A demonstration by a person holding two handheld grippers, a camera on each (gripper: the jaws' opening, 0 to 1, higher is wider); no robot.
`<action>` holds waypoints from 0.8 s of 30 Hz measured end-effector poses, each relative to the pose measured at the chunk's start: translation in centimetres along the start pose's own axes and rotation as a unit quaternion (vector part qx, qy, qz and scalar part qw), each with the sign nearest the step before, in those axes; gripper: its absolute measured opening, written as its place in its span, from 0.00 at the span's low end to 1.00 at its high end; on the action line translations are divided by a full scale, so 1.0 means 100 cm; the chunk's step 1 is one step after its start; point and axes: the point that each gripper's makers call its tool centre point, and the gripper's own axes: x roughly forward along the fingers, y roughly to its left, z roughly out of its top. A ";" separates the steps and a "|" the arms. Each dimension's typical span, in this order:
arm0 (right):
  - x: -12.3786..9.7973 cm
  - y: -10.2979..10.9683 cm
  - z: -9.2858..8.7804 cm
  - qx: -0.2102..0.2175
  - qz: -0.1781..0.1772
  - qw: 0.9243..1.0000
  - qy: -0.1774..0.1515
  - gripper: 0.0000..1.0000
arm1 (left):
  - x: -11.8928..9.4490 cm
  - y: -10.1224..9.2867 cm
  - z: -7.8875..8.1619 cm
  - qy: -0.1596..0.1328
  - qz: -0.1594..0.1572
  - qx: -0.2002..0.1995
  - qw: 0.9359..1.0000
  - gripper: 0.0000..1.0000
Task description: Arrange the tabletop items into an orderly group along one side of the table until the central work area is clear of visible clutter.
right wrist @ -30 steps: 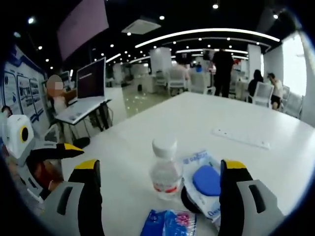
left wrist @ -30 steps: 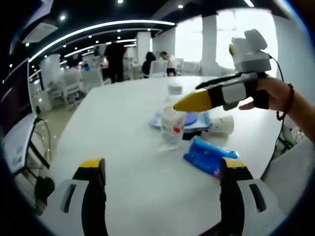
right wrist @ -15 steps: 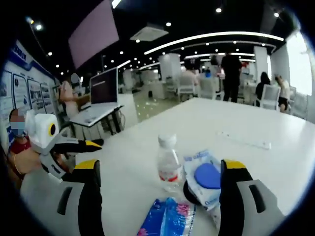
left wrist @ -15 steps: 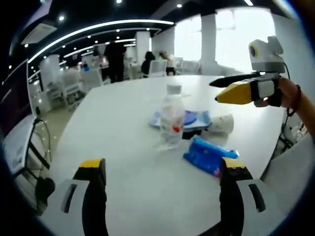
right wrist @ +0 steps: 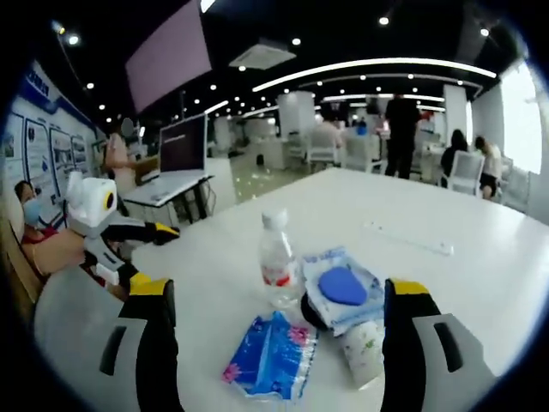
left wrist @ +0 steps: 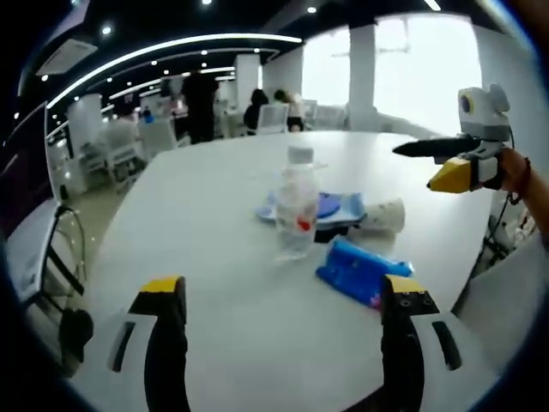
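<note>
1. Nothing looked tidied yet; things sat bunched mid-table (left wrist: pixel 197 215).
2. One bottle (right wrist: pixel 276 257) stood, with one blue pack (right wrist: pixel 273 354), one cup (right wrist: pixel 363 352) and one wipes packet (right wrist: pixel 343 290) just beside it.
3. Left gripper (left wrist: pixel 283 339) and right gripper (right wrist: pixel 279 339) were wide apart, holding nothing.

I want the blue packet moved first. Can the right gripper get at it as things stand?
Probably yes. The blue packet lies flat, nearest the open right gripper, with bare table before it; the bottle and cup sit beyond or beside.
</note>
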 end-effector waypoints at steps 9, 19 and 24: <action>-0.015 0.000 -0.008 0.011 -0.010 1.000 -0.006 1.00 | 0.002 -0.004 0.003 -0.004 -0.014 -0.006 1.000 0.89; -0.021 0.006 -0.016 0.006 -0.003 1.000 -0.009 1.00 | 0.004 -0.013 0.010 -0.010 -0.071 -0.034 0.997 0.85; -0.026 0.002 -0.021 0.018 -0.011 1.000 -0.013 1.00 | 0.007 -0.008 0.015 -0.015 -0.076 -0.023 0.997 0.84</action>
